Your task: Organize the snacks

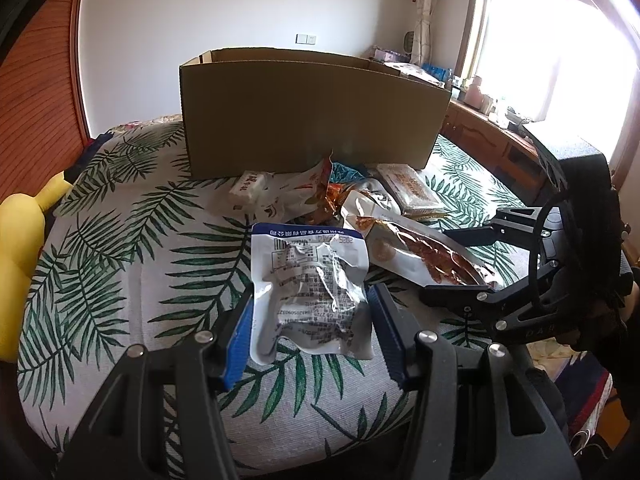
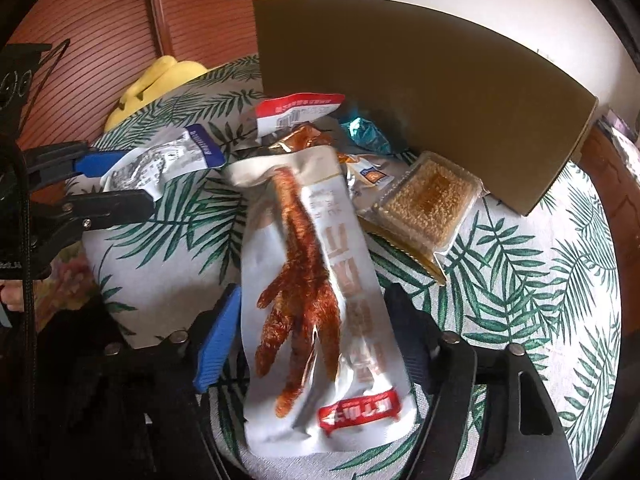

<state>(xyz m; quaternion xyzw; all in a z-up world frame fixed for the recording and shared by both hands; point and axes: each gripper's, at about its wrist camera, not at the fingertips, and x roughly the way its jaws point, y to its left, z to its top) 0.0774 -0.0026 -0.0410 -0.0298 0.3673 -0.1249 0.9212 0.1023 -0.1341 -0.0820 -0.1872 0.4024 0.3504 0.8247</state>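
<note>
Straddling a crinkled silver packet [image 1: 308,292], the left gripper [image 1: 310,340] presses its pads on both edges; the right gripper [image 2: 320,344] brackets a chicken-foot pouch [image 2: 316,292], contact unclear. Both look light, soft, slippery; grip mid-body. Beyond lie several more packets and one cardboard box [image 1: 312,112]

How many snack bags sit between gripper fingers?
2: a crinkled silver-white foil bag in the left gripper, a long white chicken-foot bag in the right gripper.

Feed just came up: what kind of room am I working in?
Likely a bedroom: snacks lie on a leaf-print bedspread before a cardboard box, with a curtained window and wooden cabinets alongside.
</note>
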